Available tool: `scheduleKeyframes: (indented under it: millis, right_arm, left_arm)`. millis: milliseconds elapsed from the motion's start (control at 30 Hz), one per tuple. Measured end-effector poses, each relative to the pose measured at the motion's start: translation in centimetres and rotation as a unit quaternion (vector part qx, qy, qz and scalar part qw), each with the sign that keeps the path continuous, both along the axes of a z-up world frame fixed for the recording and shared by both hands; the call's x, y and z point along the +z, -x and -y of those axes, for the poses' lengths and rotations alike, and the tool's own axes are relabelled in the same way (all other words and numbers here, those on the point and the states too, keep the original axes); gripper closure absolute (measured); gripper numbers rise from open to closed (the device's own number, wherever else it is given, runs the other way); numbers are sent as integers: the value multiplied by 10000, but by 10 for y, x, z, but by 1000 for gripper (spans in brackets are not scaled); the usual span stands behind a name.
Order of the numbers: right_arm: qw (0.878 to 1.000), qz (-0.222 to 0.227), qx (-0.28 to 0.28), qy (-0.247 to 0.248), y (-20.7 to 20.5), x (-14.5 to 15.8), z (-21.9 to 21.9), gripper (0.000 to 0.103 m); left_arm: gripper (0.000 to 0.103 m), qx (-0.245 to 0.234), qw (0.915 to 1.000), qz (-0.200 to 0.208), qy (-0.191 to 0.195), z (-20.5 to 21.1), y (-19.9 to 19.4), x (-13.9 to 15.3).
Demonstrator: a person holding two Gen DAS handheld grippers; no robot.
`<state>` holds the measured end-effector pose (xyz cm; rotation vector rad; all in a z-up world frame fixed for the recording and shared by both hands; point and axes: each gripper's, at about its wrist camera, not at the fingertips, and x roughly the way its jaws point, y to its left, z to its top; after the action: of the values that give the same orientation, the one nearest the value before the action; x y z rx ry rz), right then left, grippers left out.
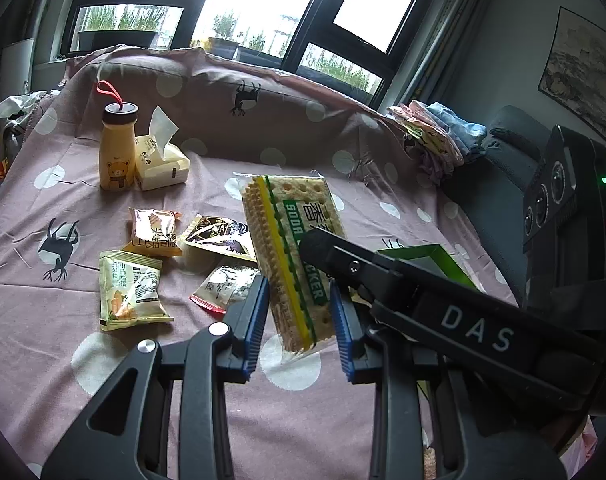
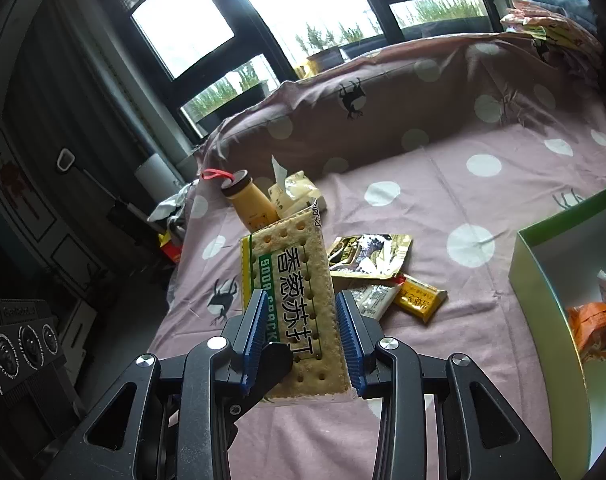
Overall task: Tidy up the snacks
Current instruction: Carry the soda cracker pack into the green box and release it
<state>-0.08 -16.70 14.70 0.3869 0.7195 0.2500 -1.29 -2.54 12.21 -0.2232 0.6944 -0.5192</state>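
Blue-padded jaws of both the left gripper [image 1: 299,324] and the right gripper [image 2: 303,336] flanked the soda cracker pack [image 2: 299,292], lifted above the pink dotted sheet [image 1: 55,360]; whether either set truly clamped it could not be told. Small snack packets [image 1: 131,292] lay loose left of the green box [image 2: 543,300], which held an orange packet [image 2: 595,324].
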Motion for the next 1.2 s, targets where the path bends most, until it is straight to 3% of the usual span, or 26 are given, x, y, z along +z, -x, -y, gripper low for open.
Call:
scheduleKeyframes:
  millis: [367, 667, 1200]
  right_arm:
    - [10000, 25, 25, -79, 1, 3, 1, 64]
    - [9994, 119, -102, -293, 5, 9, 24, 64]
    - [9925, 329, -916, -744, 25, 18, 106, 64]
  left_arm:
    - [73, 23, 9999, 71, -152, 8, 6, 8]
    - [72, -59, 9982, 323, -495, 35, 11, 18]
    - [71, -832, 9919, 572, -775, 117, 8, 31]
